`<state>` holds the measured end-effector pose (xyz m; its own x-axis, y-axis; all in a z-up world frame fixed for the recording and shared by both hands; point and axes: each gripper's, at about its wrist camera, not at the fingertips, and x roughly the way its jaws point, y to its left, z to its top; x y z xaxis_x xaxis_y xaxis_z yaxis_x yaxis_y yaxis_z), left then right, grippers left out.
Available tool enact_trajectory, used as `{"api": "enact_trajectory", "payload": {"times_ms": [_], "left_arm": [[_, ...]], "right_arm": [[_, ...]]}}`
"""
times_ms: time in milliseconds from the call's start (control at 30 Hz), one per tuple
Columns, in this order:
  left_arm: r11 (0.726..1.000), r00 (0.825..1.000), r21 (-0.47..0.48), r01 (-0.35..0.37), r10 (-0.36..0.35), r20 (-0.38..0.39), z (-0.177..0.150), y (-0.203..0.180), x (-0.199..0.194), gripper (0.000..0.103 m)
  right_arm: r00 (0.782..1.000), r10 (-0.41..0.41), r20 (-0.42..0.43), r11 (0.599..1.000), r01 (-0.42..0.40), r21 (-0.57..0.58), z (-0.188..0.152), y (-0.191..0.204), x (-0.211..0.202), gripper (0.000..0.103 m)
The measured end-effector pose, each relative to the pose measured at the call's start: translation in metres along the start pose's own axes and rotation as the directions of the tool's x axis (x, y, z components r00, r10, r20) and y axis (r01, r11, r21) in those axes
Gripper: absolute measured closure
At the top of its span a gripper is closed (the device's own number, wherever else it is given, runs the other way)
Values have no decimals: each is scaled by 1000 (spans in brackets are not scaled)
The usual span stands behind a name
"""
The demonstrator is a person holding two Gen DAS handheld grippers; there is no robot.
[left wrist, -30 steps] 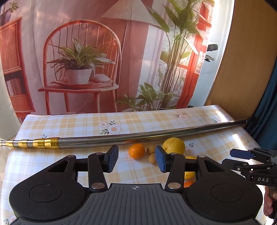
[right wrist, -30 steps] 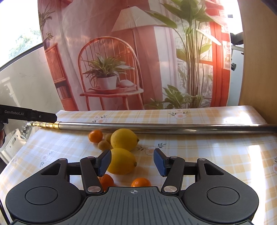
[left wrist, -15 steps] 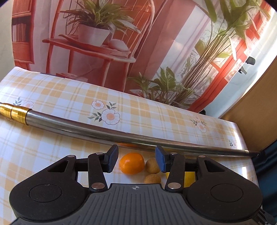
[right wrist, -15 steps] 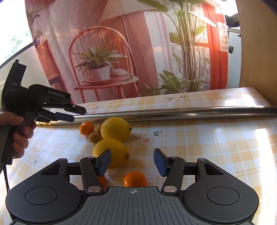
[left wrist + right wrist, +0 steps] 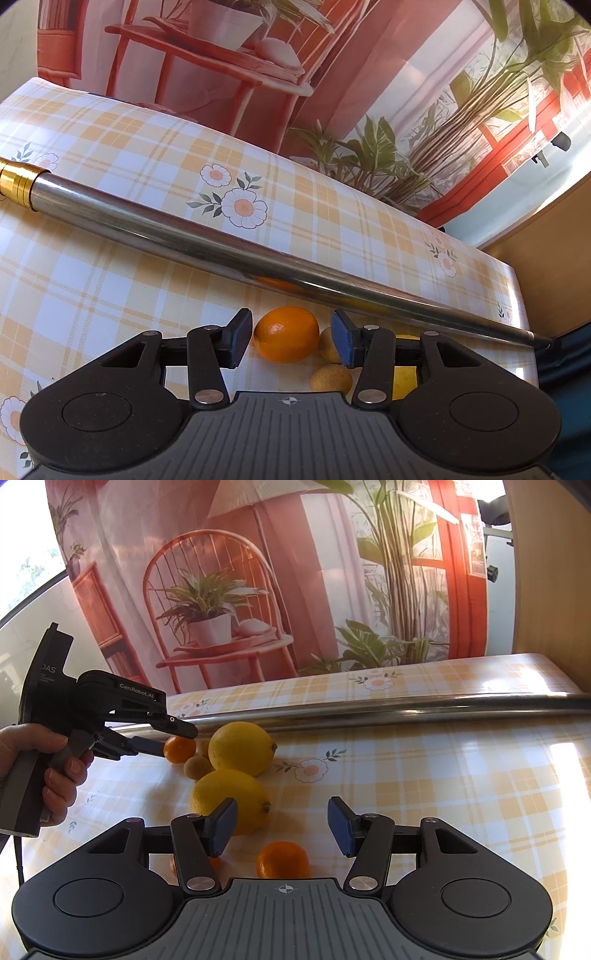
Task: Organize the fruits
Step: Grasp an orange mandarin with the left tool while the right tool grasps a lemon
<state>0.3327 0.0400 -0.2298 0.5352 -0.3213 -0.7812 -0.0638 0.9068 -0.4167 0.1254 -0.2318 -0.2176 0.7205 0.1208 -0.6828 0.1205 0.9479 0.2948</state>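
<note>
A small orange (image 5: 287,334) lies on the checked tablecloth between the open fingers of my left gripper (image 5: 290,341); neither pad visibly presses it. Two little tan fruits (image 5: 331,379) sit just right of it, and a lemon (image 5: 405,380) shows behind the right finger. In the right wrist view the left gripper (image 5: 177,738) reaches the far orange (image 5: 180,749) from the left. Two lemons (image 5: 242,748) (image 5: 231,799) lie in the middle, and another orange (image 5: 282,860) rests low between the fingers of my open right gripper (image 5: 282,825), which holds nothing.
A long steel pole (image 5: 221,242) with a gold end (image 5: 16,181) lies across the table just behind the fruit. A printed backdrop hangs behind the table, and a wooden panel (image 5: 550,572) stands at the right edge. A hand (image 5: 44,764) grips the left tool.
My left gripper has dropped and moved forward until the far orange sits between its open fingers. My right gripper has edged closer to the near orange and lemons.
</note>
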Motion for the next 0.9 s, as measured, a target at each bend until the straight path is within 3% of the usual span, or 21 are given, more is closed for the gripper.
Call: {"api": "enact_trajectory", "payload": {"times_ms": [100,167,433,900], "left_arm": [[1000,1000,-9,6,-6,-8,-1,0,4,56],[1000,1000,-3,3,-3,-4,-3,1,3,62],[998,999,66,1,-4,37,-9,0,-17,62],[959,989,282,-28,-15,148,-62,-2,-92,62]], "right_arm": [[1000,-2,-2,1000,2,1,0,-1,0,52],[1000,-1,-5,1000,1,6,-1,-2,1,52],[1000,14,-22,1000,-14,8,0,-2,11,52],[996,75,-46,996,-76,-36,6,29,33,34]]}}
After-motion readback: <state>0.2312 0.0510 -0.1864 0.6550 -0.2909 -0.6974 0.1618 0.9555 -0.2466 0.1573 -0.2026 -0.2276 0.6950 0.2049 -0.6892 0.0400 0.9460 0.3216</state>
